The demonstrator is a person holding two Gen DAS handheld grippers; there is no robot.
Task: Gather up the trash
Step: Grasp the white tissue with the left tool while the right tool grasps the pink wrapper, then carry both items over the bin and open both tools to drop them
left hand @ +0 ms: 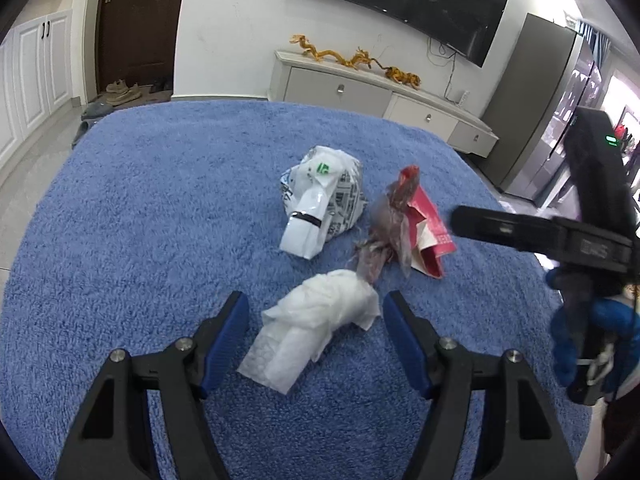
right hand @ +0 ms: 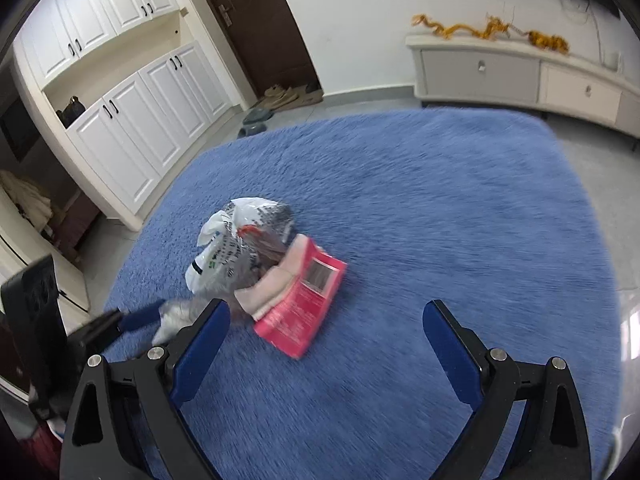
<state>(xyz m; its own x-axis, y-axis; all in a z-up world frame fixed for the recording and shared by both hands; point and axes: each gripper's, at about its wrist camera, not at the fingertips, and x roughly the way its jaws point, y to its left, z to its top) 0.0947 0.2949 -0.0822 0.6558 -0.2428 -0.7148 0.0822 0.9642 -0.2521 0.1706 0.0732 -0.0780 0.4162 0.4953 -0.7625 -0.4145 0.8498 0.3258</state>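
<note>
Straddling the crumpled white tissue (left hand: 316, 322) on the blue rug (left hand: 140, 208), the left gripper (left hand: 314, 320) stood spread, its pads not yet pressing. The wad looked light and soft (it would likely squash); its bunched middle seemed the best hold. The right gripper (right hand: 324, 326), wide open and empty, hung just short of the pink carton (right hand: 304, 300).

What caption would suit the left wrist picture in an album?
Left gripper open around a crumpled white tissue on a blue rug, more trash beyond.
</note>
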